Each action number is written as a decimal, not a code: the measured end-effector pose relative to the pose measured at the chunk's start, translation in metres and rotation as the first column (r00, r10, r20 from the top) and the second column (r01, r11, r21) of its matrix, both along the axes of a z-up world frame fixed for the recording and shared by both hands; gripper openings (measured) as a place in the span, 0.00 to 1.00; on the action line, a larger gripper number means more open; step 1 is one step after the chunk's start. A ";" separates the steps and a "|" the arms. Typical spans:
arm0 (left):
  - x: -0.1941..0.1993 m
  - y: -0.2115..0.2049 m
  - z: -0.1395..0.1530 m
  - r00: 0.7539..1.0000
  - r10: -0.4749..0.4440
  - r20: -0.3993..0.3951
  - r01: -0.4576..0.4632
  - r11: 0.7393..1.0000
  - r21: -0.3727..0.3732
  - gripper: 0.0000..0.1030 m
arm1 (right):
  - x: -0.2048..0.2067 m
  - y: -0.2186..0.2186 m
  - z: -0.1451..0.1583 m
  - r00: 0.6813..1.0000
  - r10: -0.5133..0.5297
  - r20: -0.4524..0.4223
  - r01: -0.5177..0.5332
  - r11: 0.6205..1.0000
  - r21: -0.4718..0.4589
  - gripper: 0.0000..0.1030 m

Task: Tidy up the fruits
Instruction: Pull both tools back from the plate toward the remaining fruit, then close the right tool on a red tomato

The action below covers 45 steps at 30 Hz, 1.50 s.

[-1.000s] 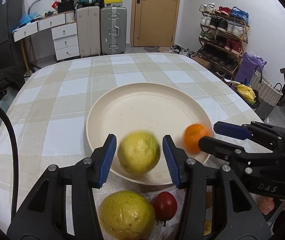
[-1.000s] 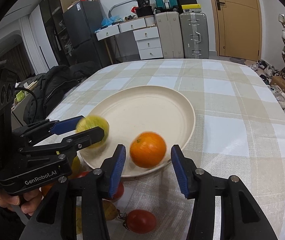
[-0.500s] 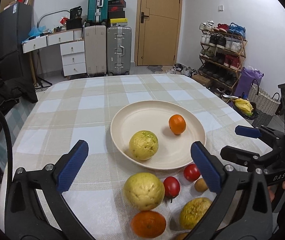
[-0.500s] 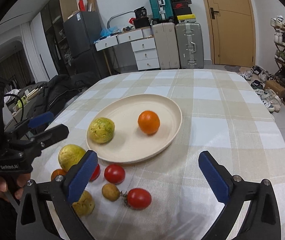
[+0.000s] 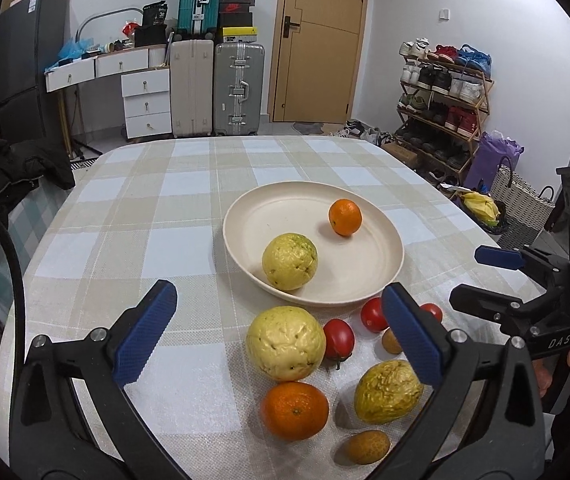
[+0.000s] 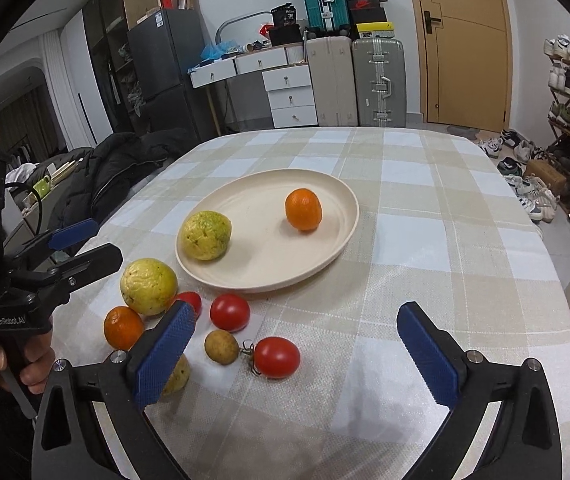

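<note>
Both grippers have drawn back from the round cream plate (image 5: 389, 258), leaving a bumpy yellow-green fruit (image 5: 289, 261) and a small orange (image 5: 345, 217) on it, apart. The left gripper (image 5: 281, 336) and right gripper (image 6: 305, 356) stand fully spread, holding nothing. Right body reads "DAS"; left reads "GenRobot.AI". Remaining fruits lie on the checked tablecloth (image 6: 445, 240) beneath them.

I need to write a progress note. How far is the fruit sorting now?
Done: one yellow fruit and one orange lie on the plate. In hand: nothing; left gripper and right gripper are open and empty. Left: tomatoes, a second orange and other yellow fruits lie on the tablecloth.
</note>
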<state>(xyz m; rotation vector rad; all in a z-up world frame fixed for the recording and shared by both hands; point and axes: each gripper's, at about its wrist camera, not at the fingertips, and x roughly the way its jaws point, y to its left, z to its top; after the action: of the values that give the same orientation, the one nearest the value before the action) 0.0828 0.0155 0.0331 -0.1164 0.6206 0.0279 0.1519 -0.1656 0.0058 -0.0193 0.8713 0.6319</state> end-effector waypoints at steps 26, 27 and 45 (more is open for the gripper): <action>0.027 -0.001 -0.029 0.993 -0.010 -0.114 0.013 1.000 0.025 0.99 | -0.003 0.014 -0.034 0.992 0.078 -0.103 -0.095 0.982 -0.164 0.99; 0.028 -0.001 -0.030 0.993 -0.016 -0.117 0.019 1.000 0.020 0.99 | -0.004 0.015 -0.034 0.991 0.087 -0.100 -0.103 0.981 -0.166 0.99; 0.030 -0.003 -0.035 0.989 -0.014 -0.148 0.022 0.999 0.049 0.99 | -0.009 0.025 -0.038 0.985 0.134 -0.112 -0.151 0.974 -0.166 0.63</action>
<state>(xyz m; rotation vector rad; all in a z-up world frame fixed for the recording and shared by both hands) 0.1130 0.0126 -0.0022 -0.0605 0.7684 0.0346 0.1432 -0.1410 -0.0321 -0.2114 1.0271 0.6935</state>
